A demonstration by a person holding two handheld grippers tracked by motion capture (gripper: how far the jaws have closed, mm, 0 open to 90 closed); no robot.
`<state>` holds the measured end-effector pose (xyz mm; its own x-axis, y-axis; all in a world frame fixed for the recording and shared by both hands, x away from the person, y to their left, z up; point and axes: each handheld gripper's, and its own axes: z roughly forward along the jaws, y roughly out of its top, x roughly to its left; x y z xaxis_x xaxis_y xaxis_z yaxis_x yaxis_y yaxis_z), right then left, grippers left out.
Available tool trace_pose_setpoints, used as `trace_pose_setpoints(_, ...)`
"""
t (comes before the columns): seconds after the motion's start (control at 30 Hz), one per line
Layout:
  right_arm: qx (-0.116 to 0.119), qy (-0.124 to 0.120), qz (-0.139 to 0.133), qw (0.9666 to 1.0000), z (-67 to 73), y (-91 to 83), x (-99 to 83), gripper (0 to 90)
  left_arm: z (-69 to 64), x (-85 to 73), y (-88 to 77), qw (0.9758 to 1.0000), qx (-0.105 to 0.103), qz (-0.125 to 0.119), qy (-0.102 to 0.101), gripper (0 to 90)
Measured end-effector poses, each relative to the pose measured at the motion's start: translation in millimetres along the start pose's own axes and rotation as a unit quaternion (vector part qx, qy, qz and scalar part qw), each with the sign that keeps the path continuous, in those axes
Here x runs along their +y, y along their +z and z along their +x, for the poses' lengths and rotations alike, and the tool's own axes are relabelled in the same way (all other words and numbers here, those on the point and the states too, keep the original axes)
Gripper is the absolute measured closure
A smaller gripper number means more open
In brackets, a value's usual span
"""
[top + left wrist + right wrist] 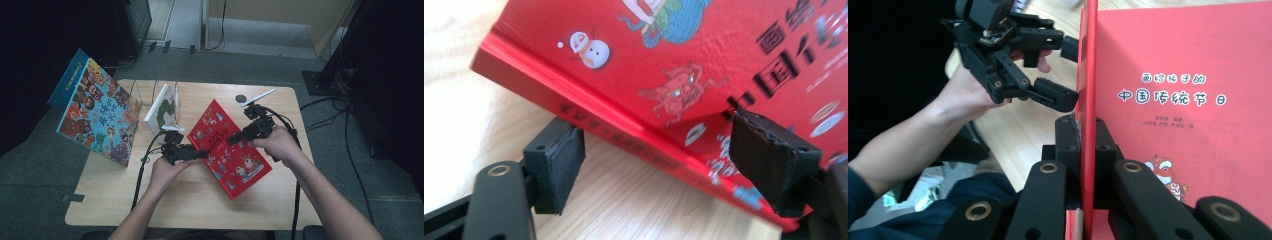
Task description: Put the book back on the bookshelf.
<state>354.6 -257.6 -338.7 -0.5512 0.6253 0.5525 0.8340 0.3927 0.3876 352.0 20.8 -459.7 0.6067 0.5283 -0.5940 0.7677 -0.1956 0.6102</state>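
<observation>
Red book (231, 147): our right gripper (1087, 131) clamps its edge, while our left gripper (664, 150) stands wide, pads clear of the spine. We read the title solely from the right gripper view; the book's far end is cut off there.

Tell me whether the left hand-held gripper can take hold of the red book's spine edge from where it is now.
Probably yes. The left hand-held gripper stands open with the red book edge between its pads, one below and one over the cover, nothing in between. The right hand-held gripper clamps another edge, clear of it.
</observation>
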Motion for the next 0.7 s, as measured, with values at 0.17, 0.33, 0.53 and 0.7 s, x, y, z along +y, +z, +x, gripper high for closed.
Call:
trace_pose_setpoints(0.17,0.052,-0.025,-0.028,0.9979,-6.5,-5.9,-10.5,88.9,-5.4,11.3,-14.3,0.9981,-0.047,-0.034,0.021,14.6)
trace_pose_setpoints(0.33,0.086,-0.067,-0.048,0.9929,-7.2,-2.1,-20.0,89.1,-21.7,24.2,-33.3,0.9954,-0.010,-0.048,0.082,15.8)
trace_pose_setpoints(0.53,0.067,-0.149,-0.093,0.9822,-12.8,-1.9,-26.7,84.4,-21.7,37.8,-64.6,0.9896,-0.065,-0.076,0.103,53.9)
trace_pose_setpoints(0.7,0.018,-0.148,-0.142,0.9786,-20.5,-4.9,-22.9,61.5,-46.9,49.9,-78.7,0.9785,-0.075,-0.069,0.179,76.0)
